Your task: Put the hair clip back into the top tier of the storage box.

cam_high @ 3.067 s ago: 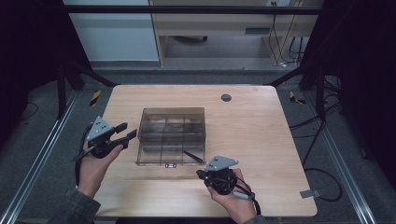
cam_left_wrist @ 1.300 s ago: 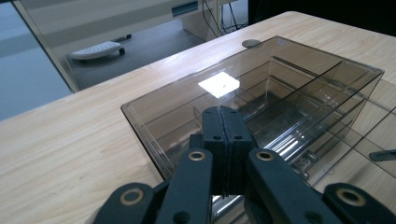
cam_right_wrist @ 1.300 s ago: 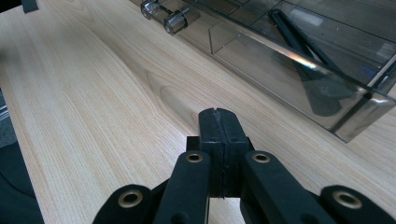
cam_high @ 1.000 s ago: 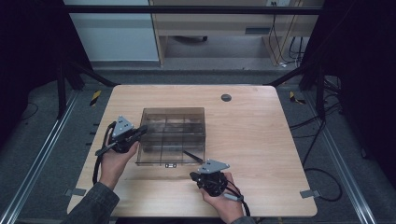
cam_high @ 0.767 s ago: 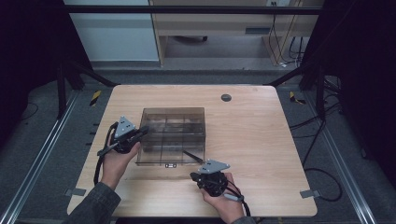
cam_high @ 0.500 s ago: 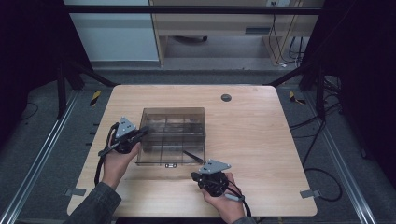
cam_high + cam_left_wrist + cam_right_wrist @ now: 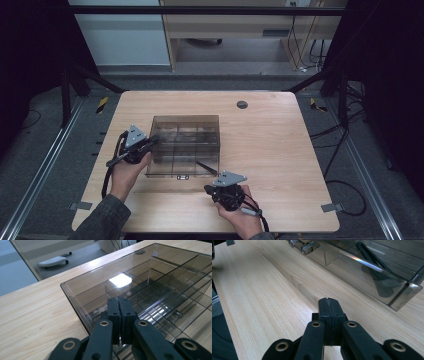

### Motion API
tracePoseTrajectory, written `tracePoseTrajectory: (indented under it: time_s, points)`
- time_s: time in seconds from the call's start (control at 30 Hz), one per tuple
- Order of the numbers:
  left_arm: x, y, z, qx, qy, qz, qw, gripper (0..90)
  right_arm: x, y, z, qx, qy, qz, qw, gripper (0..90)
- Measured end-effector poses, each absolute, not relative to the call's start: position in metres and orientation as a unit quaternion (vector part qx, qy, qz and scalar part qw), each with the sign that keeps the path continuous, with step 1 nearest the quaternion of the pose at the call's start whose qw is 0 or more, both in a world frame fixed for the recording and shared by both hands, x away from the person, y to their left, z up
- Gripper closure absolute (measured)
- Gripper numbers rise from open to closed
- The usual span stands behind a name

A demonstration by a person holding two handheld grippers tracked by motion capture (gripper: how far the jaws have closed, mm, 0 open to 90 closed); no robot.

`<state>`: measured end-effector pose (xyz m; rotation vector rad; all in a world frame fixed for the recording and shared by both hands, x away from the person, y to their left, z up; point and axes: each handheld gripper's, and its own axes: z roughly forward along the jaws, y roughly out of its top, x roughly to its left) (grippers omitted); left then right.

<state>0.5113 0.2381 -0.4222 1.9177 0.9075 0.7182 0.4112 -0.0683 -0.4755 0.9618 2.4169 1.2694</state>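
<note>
A smoky clear plastic compartment box (image 7: 185,142) with its lid down lies in the middle of the wooden table (image 7: 280,150). A thin black stick (image 7: 205,167) lies in its front right compartment, seen through the wall in the right gripper view (image 7: 372,257). My left gripper (image 7: 151,142) is shut, empty, its tips at the box's left rim and just above the lid (image 7: 150,287). In its own view the left gripper (image 7: 120,302) has both pads pressed together. My right gripper (image 7: 209,188) is shut and empty over bare wood, in front of the box's near right corner (image 7: 404,293); its own view (image 7: 328,303) shows no gap.
Clear latches (image 7: 307,246) sit on the box's front wall. A round grommet (image 7: 242,104) lies at the table's far side. Yellow-black markers (image 7: 101,104) are on the floor beside the table. A white wheeled object (image 7: 52,261) stands beyond the table.
Since three seconds ago my left gripper has moved right, up to the box's left edge, and my right hand has shifted slightly nearer and leftwards. Over the last second nothing moved.
</note>
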Motion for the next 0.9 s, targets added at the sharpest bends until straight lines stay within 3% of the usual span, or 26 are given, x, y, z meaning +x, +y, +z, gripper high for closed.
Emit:
tracePoseTrajectory:
  time_s: [0.9]
  points:
    - [0.5113,0.2402,-0.4259,0.763,0.374,0.284,0.443,87.3,0.4104,-0.0666,-0.4725,0.326,0.823,0.444,0.137,90.0]
